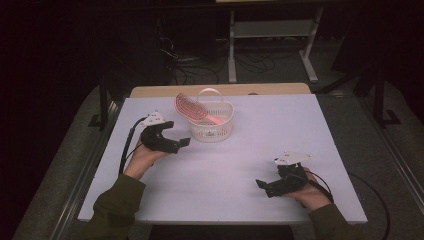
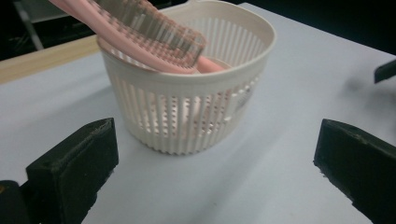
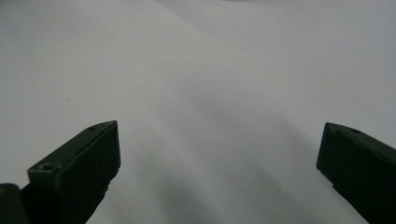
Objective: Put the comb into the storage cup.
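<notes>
The pink comb point(image 1: 192, 108) already sits in the white basket point(image 1: 212, 131), its toothed end leaning out over the rim, so the placing looks done; what seems left is only to draw back. The basket stands just ahead of the left gripper point(image 1: 176, 143), whose jaws are apart and empty. The right gripper point(image 1: 265, 186), well off to the side, is also spread with nothing held over bare worktop point(image 1: 260, 150). Count: one comb, one basket, two grippers.

One white basket point(image 1: 212, 125), one pink comb point(image 1: 192, 107), two tools, left point(image 1: 181, 143), right point(image 1: 262, 186), one table point(image 1: 280, 130)
</notes>
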A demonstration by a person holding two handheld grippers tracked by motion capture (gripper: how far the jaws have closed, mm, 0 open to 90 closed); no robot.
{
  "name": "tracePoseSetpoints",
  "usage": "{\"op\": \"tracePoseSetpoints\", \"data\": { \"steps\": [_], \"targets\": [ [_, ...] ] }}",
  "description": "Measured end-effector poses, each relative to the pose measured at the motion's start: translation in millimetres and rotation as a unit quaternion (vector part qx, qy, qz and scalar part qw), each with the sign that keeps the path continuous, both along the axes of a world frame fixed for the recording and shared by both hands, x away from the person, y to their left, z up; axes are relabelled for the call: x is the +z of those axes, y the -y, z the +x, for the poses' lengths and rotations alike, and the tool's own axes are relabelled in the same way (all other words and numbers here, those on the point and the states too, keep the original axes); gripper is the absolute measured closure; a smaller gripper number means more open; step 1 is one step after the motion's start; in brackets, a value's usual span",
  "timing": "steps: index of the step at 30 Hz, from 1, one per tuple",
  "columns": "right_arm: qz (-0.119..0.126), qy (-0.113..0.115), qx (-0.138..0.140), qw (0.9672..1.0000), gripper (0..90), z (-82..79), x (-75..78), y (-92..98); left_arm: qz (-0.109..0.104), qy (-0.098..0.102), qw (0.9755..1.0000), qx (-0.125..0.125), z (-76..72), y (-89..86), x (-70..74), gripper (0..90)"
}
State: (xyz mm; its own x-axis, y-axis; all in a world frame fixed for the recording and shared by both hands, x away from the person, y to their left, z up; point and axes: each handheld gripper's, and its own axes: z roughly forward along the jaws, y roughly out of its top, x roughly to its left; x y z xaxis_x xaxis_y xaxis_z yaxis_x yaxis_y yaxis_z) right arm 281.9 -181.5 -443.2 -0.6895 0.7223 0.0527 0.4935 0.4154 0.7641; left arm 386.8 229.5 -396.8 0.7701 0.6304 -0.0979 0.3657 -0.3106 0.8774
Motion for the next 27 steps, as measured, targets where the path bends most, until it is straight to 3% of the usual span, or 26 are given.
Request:
{"op": "tracePoseSetpoints", "data": {
  "steps": [11, 27],
  "targets": [
    [-0.001, 0.002, 0.003, 1.0, 0.0, -0.1, 0.2, -0.1, 0.016, -0.003, 0.9998, -0.015, -22.0, -8.6, -5.6, 0.0],
    [-0.001, 0.002, 0.002, 1.0, 0.0, 0.3, 0.3, -0.4, 0.04, -0.031, 0.998, -0.038, -51.9, -20.6, -16.1, 0.0]
  ]
}}
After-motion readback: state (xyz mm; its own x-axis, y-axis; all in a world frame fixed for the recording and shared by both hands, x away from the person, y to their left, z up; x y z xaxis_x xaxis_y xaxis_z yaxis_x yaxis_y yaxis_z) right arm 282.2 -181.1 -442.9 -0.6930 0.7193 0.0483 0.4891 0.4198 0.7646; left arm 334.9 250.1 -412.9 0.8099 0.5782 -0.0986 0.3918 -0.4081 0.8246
